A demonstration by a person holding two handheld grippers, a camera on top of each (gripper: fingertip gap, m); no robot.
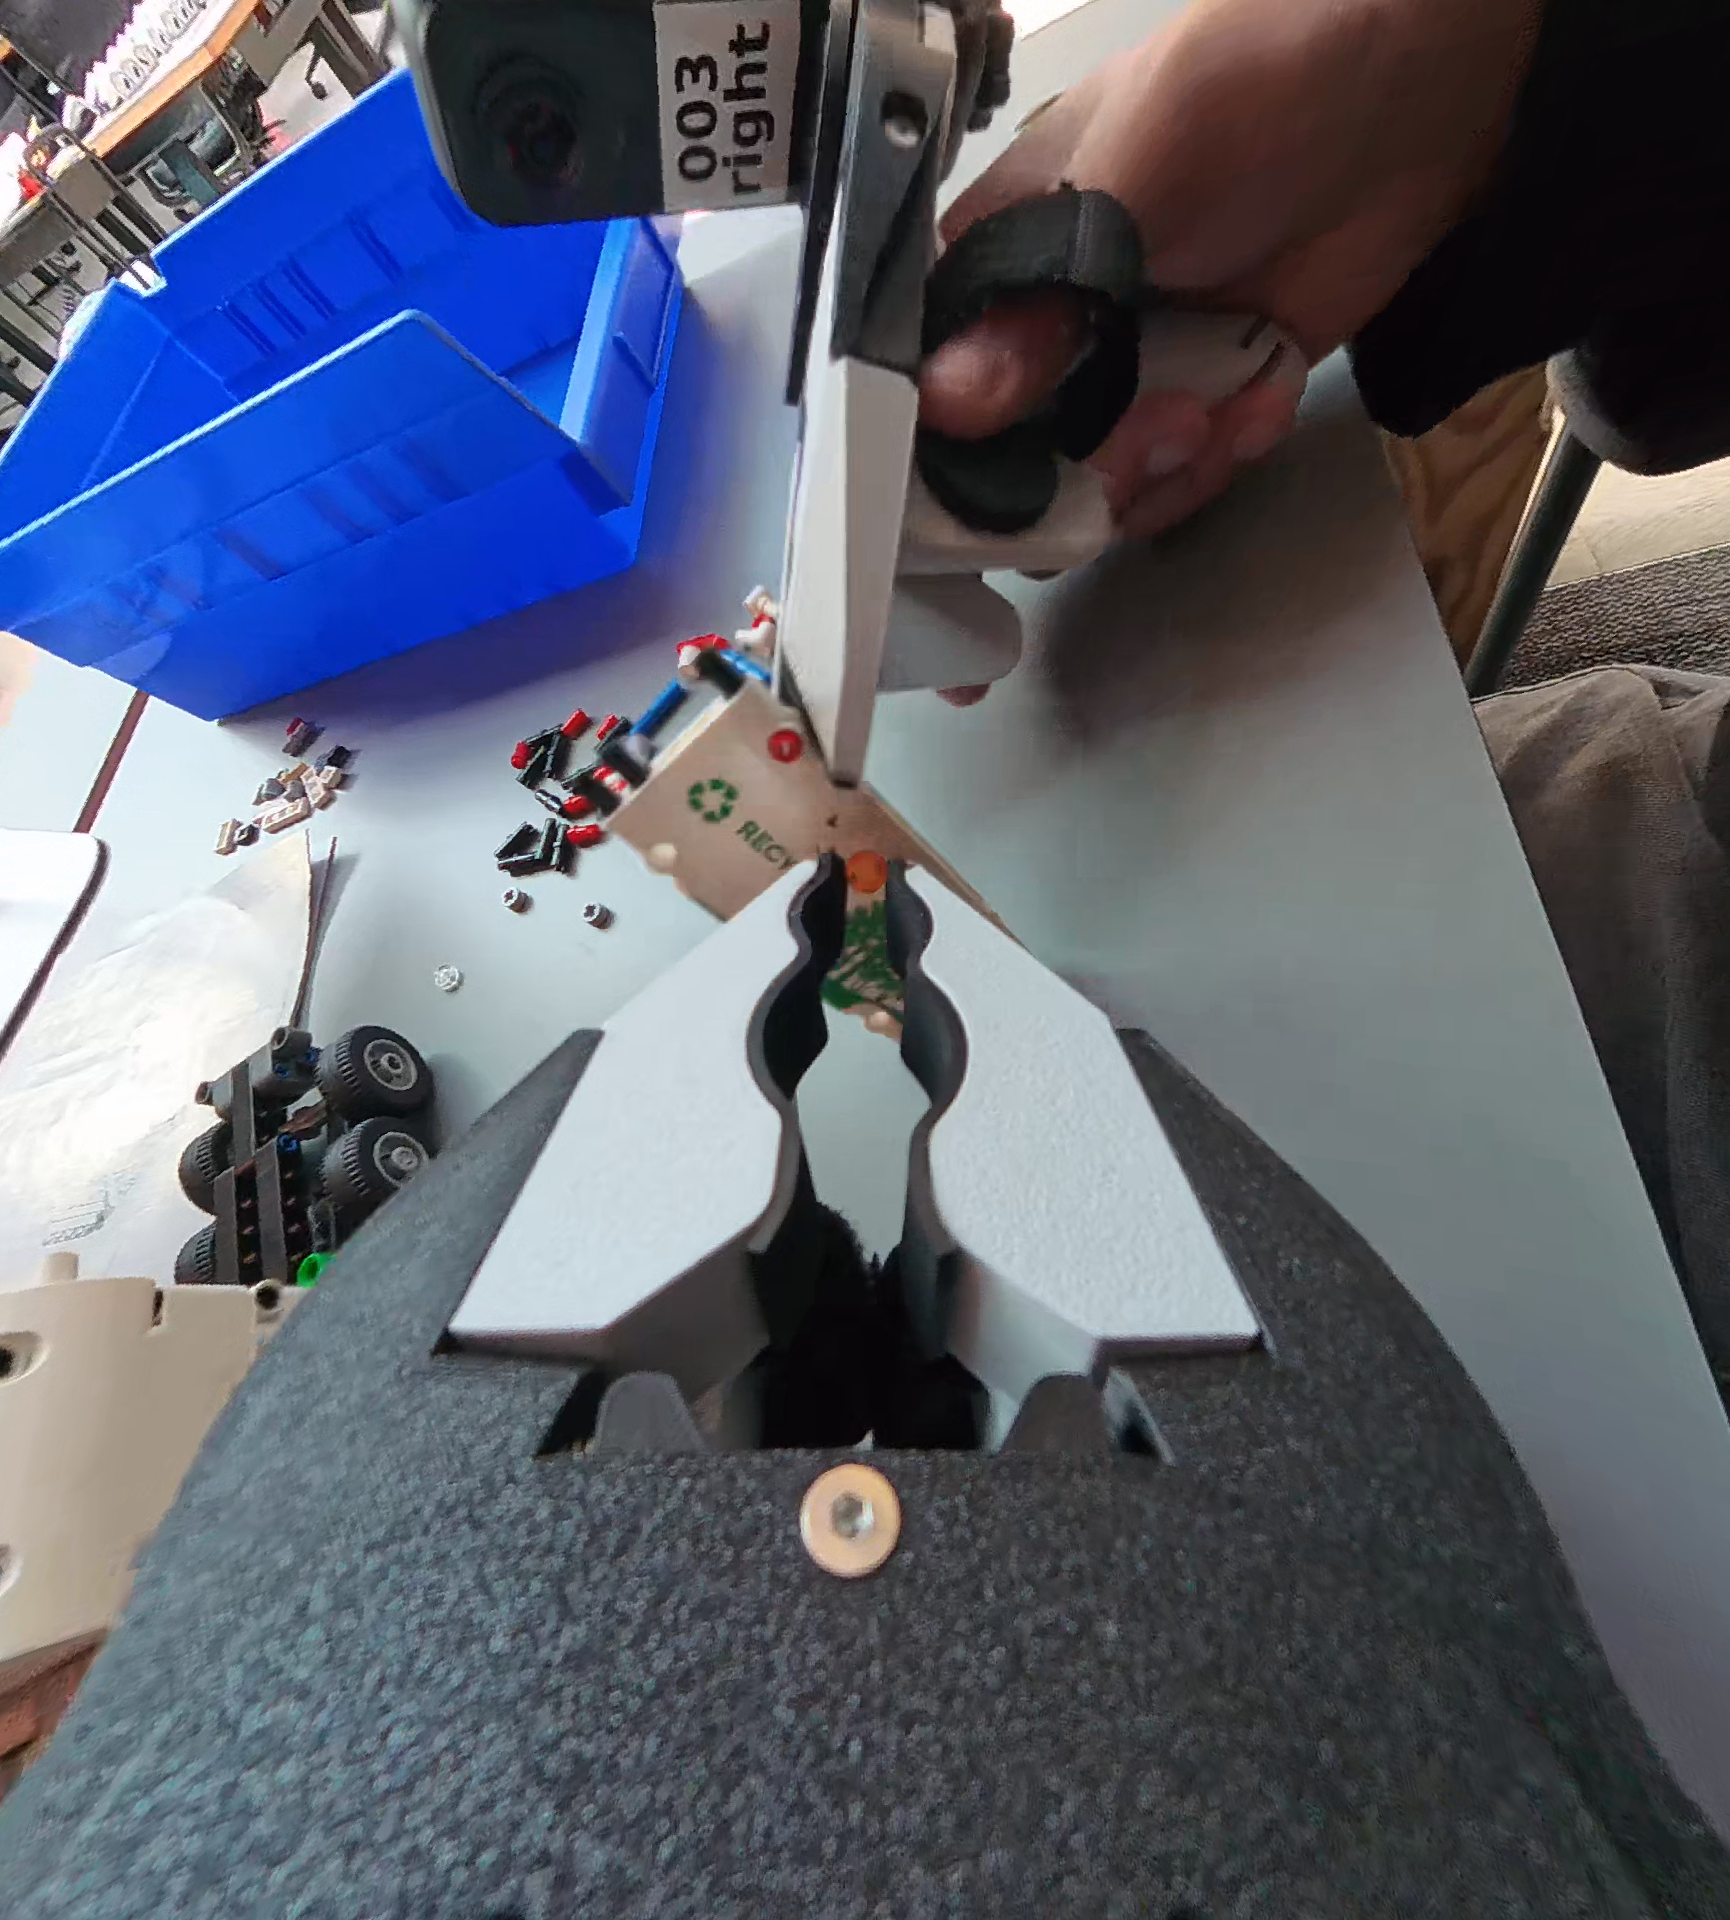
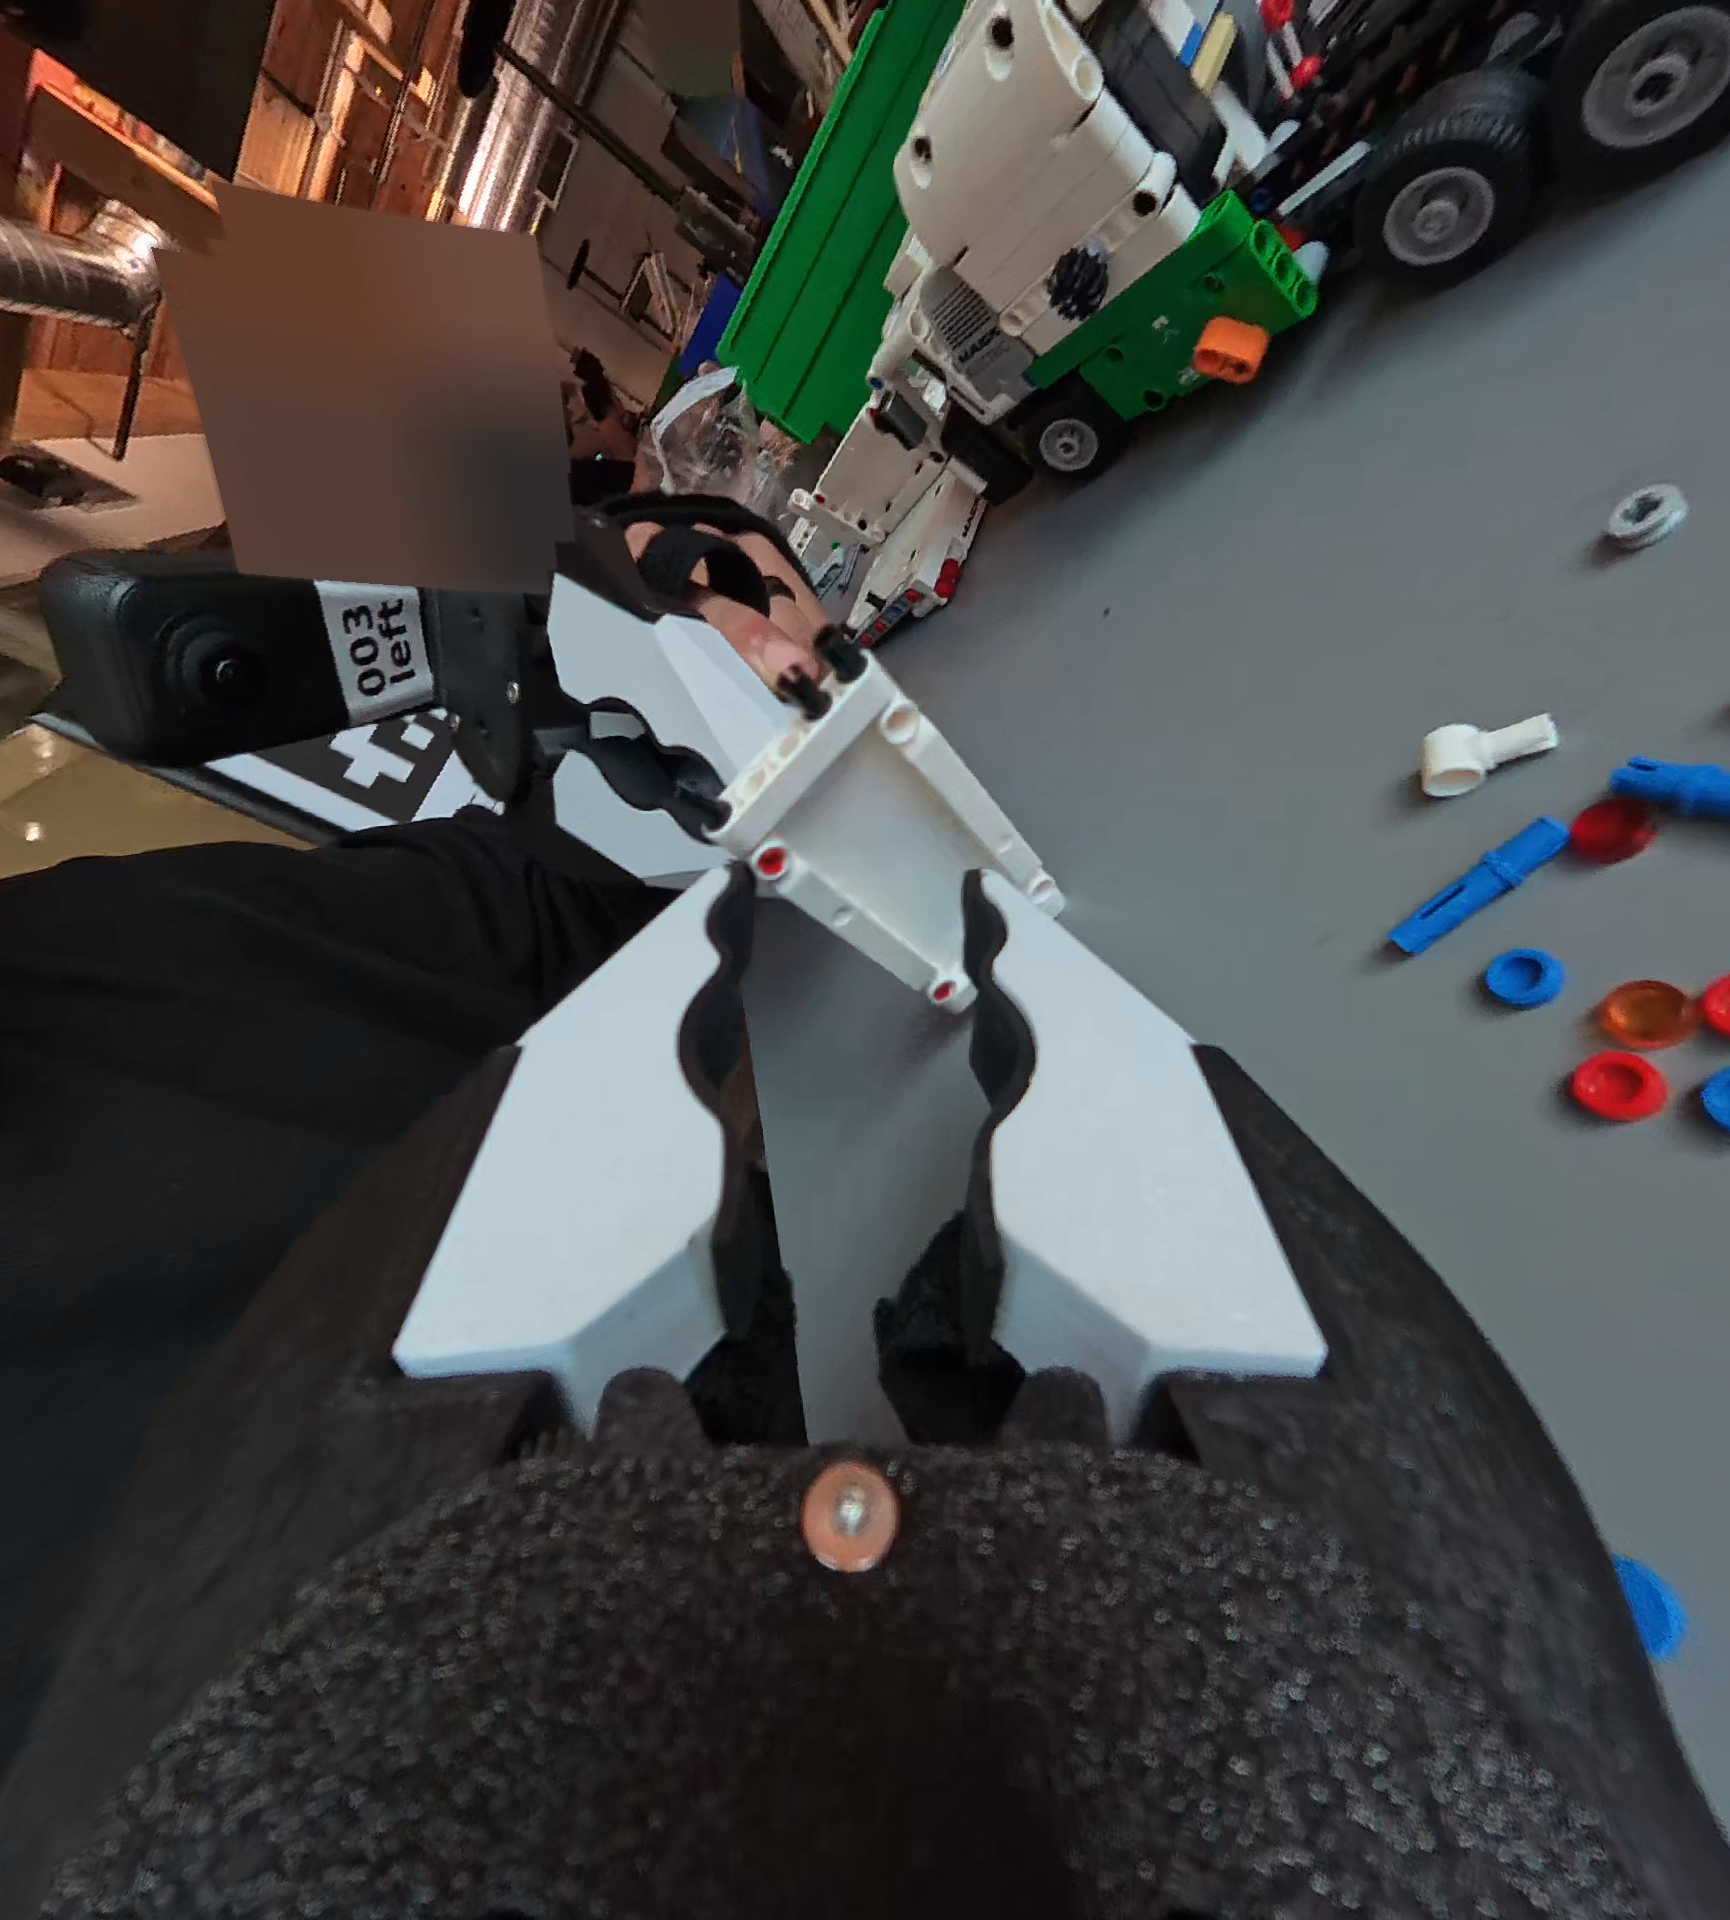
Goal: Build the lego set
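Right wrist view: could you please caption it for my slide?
Right gripper open around a white panel held by the left gripper above a grey table.

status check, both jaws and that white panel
Left gripper clamped on white panel, held off the table. Right gripper jaws wide, straddling the panel's far end, grip unclear. Loose pins beyond, nothing blocking.

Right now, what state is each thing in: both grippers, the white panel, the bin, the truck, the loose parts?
Left gripper: shut on white panel.
Right gripper: open, jaws either side of the panel.
White panel: lifted, tilted.
Blue bin: on the table, inside hidden.
Toy truck: partly built.
Black and red pins: scattered.
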